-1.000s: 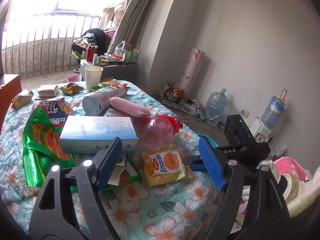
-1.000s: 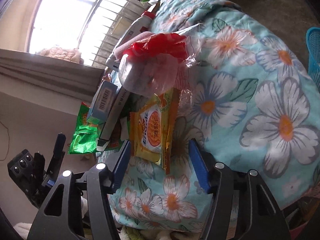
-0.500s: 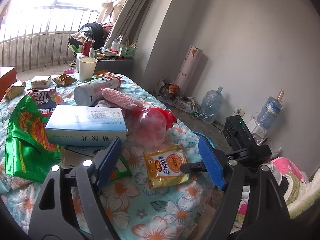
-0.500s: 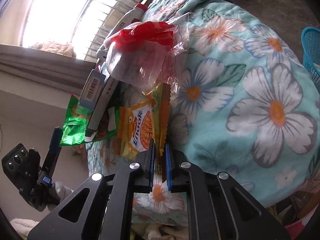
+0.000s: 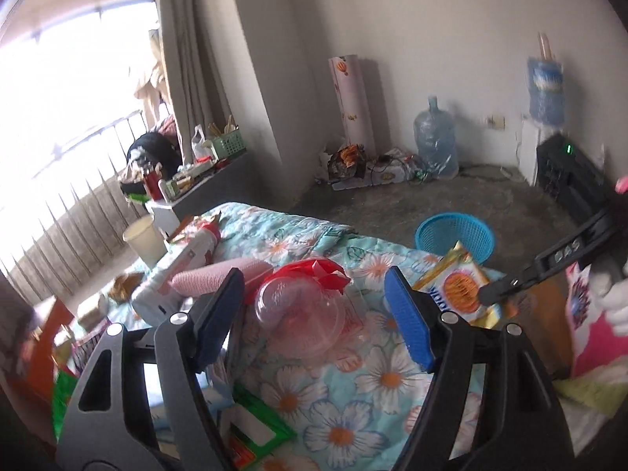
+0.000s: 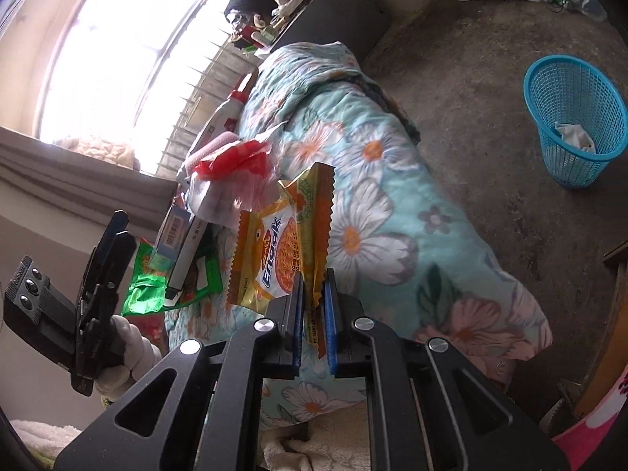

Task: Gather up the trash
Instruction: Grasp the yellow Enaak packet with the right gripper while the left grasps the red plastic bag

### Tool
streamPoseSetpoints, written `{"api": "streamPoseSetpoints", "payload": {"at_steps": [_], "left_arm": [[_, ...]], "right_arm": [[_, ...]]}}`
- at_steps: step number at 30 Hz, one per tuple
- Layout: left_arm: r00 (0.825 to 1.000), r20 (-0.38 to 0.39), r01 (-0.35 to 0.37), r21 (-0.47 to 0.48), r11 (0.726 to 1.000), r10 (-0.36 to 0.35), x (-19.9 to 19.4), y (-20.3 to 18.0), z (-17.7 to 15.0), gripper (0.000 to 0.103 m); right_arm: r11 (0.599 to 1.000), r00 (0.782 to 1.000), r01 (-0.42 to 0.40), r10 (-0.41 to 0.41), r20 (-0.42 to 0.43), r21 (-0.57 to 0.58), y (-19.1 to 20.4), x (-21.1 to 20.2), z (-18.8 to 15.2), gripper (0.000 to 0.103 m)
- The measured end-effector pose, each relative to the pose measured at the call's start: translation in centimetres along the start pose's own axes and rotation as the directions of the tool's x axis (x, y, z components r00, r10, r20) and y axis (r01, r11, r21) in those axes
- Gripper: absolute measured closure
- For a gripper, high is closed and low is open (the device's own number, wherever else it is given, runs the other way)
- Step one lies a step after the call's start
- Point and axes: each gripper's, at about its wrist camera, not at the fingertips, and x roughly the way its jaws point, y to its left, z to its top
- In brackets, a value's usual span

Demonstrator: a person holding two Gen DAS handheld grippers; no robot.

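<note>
The right gripper (image 6: 313,306) is clamped on the lower edge of the yellow snack wrapper (image 6: 274,251), held upright at frame centre clear of the floral quilt (image 6: 376,212) — presumably for carrying to the blue basket (image 6: 575,117) at upper right. The left gripper (image 5: 314,314) hangs spread and empty over the clear plastic cup (image 5: 302,314) with red bag — apparently the next candidate.

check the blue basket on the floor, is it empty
No, the right wrist view shows a crumpled white piece lying inside the blue basket.
</note>
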Motion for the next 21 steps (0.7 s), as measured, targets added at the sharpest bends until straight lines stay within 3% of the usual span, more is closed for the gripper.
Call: {"api": "streamPoseSetpoints", "payload": {"at_steps": [4,9,14,17,21], "left_arm": [[0.997,-0.036,-0.063,0.214,0.975,0.072,2.9,-2.3,0.6,0.042],[0.992,-0.068,-0.072,0.385,0.920,0.106,5.8,-3.9,1.0,0.042],[0.983,-0.095,-0.075,0.582,0.810,0.159,8.5,-5.4,-0.1,0.044],[0.976,-0.125,-0.053,0.649,0.759,0.176,9.7,-5.7,-0.7,0.053],[0.970,-0.161,-0.026,0.678,0.734,0.183,10.5,-5.4,-1.0,0.078]], "right_arm": [[1.000,1.000,-0.008,0.007,0.023,0.023,-1.7,-1.1,0.6,0.093],[0.998,0.999,-0.024,0.022,0.046,0.059,-3.2,-1.5,0.5,0.093],[0.996,0.998,-0.045,0.041,0.052,0.078,-3.9,-1.4,0.6,0.093],[0.995,0.997,-0.057,0.053,0.050,0.086,-4.2,-1.2,0.5,0.093],[0.993,0.997,-0.072,0.067,0.049,0.094,-4.6,-1.2,0.3,0.093]]}}
